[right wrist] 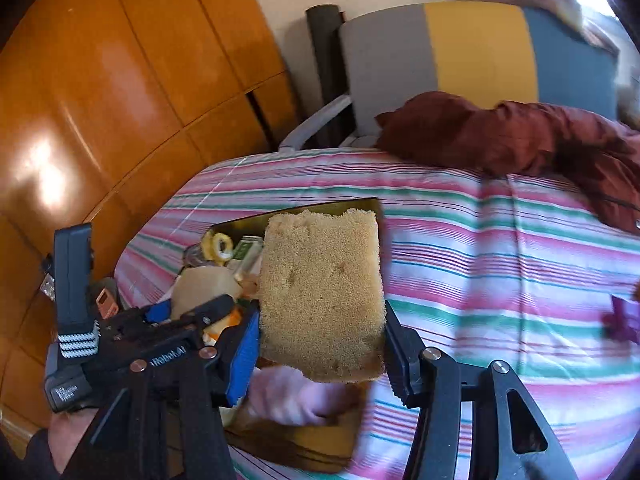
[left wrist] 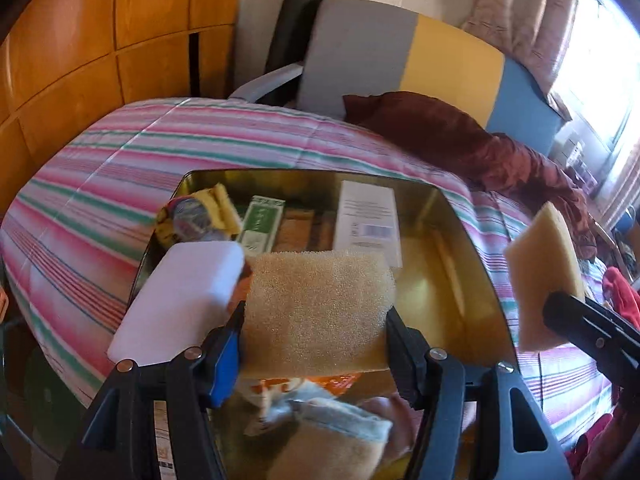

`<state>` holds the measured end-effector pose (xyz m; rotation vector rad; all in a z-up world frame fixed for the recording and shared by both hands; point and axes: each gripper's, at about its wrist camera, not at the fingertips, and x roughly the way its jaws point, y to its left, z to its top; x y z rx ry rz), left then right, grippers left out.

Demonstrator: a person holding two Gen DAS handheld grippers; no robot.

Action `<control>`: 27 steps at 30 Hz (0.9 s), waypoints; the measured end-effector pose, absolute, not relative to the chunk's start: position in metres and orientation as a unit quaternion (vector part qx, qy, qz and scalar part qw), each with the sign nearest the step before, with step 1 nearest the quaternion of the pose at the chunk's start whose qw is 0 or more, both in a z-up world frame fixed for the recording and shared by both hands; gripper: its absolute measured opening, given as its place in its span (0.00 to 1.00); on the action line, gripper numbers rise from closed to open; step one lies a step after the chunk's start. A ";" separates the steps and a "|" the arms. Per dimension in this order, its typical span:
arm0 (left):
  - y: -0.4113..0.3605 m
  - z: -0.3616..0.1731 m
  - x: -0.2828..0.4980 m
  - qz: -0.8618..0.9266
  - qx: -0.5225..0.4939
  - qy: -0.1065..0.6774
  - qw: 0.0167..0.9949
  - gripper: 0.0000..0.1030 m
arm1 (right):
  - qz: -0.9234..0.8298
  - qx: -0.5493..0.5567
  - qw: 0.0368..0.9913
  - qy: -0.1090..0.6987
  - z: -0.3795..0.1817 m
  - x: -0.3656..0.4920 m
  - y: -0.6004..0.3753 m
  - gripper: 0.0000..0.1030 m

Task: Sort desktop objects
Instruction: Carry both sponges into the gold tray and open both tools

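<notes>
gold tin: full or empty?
Partly full. The gold tin holds a white box, a green box, yellow rolls and cloths; bare floor shows on its right side.

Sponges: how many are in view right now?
2. One sponge is clamped in the left gripper over the gold tin; the other sponge is in the right gripper beside it. More may lie hidden in the tin.
</notes>
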<state>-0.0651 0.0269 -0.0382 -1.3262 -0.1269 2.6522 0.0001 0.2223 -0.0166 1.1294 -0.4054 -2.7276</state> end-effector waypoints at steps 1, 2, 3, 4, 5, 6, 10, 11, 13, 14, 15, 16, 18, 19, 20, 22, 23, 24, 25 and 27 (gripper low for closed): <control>0.025 -0.040 -0.066 0.889 -0.447 -0.045 0.086 0.62 | -0.912 0.379 0.081 -0.132 -0.017 -0.003 0.221 0.54; 0.024 -0.040 -0.067 0.889 -0.447 -0.049 0.087 0.62 | -0.911 0.383 0.081 -0.128 -0.019 -0.008 0.217 0.54; 0.024 -0.040 -0.067 0.889 -0.447 -0.050 0.088 0.63 | -0.910 0.387 0.082 -0.126 -0.022 -0.014 0.213 0.55; 0.024 -0.040 -0.068 0.888 -0.447 -0.053 0.089 0.63 | -0.908 0.391 0.084 -0.128 -0.025 -0.019 0.211 0.57; 0.024 -0.041 -0.069 0.888 -0.448 -0.056 0.088 0.64 | -0.904 0.396 0.090 -0.132 -0.028 -0.023 0.209 0.57; 0.023 -0.041 -0.069 0.887 -0.449 -0.060 0.088 0.65 | -0.900 0.403 0.093 -0.136 -0.033 -0.028 0.206 0.58; 0.017 -0.041 -0.065 0.887 -0.448 -0.076 0.087 0.69 | -0.892 0.415 0.105 -0.146 -0.043 -0.036 0.199 0.64; 0.017 -0.042 -0.063 0.887 -0.447 -0.074 0.088 0.69 | -0.890 0.419 0.108 -0.147 -0.046 -0.037 0.197 0.66; 0.016 -0.042 -0.058 0.888 -0.444 -0.077 0.089 0.69 | -0.887 0.423 0.109 -0.151 -0.051 -0.035 0.195 0.66; 0.016 -0.042 -0.057 0.889 -0.443 -0.080 0.089 0.69 | -0.886 0.424 0.109 -0.152 -0.053 -0.033 0.195 0.66; 0.016 -0.042 -0.057 0.888 -0.442 -0.082 0.092 0.71 | -0.885 0.426 0.110 -0.155 -0.054 -0.030 0.195 0.66; 0.018 -0.042 -0.057 0.888 -0.443 -0.080 0.096 0.75 | -0.883 0.427 0.110 -0.158 -0.055 -0.028 0.196 0.66; 0.026 -0.043 -0.059 0.889 -0.445 -0.058 0.092 0.77 | -0.884 0.424 0.107 -0.163 -0.054 -0.023 0.198 0.66; 0.029 -0.044 -0.060 0.889 -0.447 -0.047 0.086 0.77 | -0.885 0.422 0.105 -0.166 -0.053 -0.020 0.200 0.66; 0.032 -0.044 -0.061 0.890 -0.447 -0.037 0.083 0.77 | -0.886 0.421 0.100 -0.167 -0.052 -0.018 0.202 0.66; 0.037 -0.044 -0.060 0.890 -0.448 -0.026 0.082 0.77 | -0.889 0.416 0.095 -0.165 -0.049 -0.013 0.205 0.68; 0.037 -0.043 -0.059 0.890 -0.448 -0.026 0.081 0.77 | -0.892 0.412 0.090 -0.161 -0.047 -0.009 0.206 0.68; 0.038 -0.042 -0.058 0.891 -0.447 -0.025 0.080 0.77 | -0.894 0.411 0.086 -0.156 -0.046 -0.007 0.206 0.68; 0.039 -0.041 -0.056 0.893 -0.444 -0.020 0.078 0.77 | -0.896 0.409 0.083 -0.153 -0.044 -0.005 0.207 0.68; 0.041 -0.036 -0.052 0.897 -0.436 -0.010 0.075 0.77 | -0.899 0.404 0.078 -0.147 -0.042 0.001 0.208 0.68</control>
